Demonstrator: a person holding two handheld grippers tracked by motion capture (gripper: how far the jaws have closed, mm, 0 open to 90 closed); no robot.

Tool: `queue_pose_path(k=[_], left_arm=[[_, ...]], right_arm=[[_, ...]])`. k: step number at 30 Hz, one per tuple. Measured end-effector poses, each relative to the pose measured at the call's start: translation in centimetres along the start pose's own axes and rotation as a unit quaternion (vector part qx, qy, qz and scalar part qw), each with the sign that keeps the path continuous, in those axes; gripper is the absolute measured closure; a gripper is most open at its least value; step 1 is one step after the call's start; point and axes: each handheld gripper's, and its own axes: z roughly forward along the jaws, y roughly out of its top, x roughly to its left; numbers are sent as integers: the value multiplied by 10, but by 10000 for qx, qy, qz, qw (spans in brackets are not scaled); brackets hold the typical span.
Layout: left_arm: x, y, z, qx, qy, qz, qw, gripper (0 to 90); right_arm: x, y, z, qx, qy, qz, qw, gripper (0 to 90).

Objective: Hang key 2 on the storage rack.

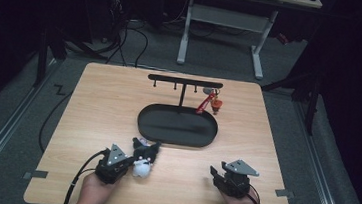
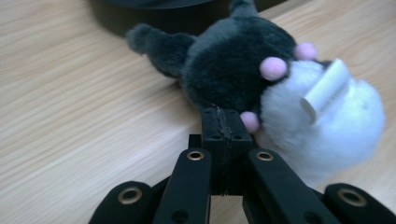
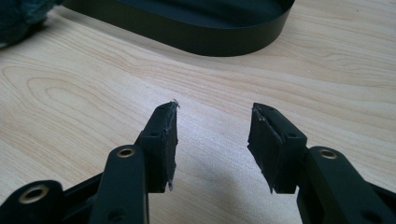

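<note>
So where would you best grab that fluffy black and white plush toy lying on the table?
Probably at the soft black and white plush toy where dark head meets white body, approached from the near edge like the left gripper. It lies flat on its side, and the plush squashes easily.

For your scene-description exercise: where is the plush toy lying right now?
In the high view the plush toy lies on the table's near left, just beyond the left gripper, in front of the oval black tray.
</note>
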Motion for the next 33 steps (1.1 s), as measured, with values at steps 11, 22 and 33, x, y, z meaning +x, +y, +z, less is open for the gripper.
queue_pose_path(k=[11, 22, 33], left_arm=[[-50, 21, 27, -10, -536, 350, 9979, 899], [-19, 18, 27, -63, -46, -87, 9999, 894], [-55, 40, 49, -7, -468, 262, 9986, 898]], right_arm=[[-6, -2, -2, -1, -4, 78, 10000, 523], [-11, -4, -6, -49, 2, 155, 9999, 522], [-11, -4, -6, -30, -9, 177, 9998, 522]])
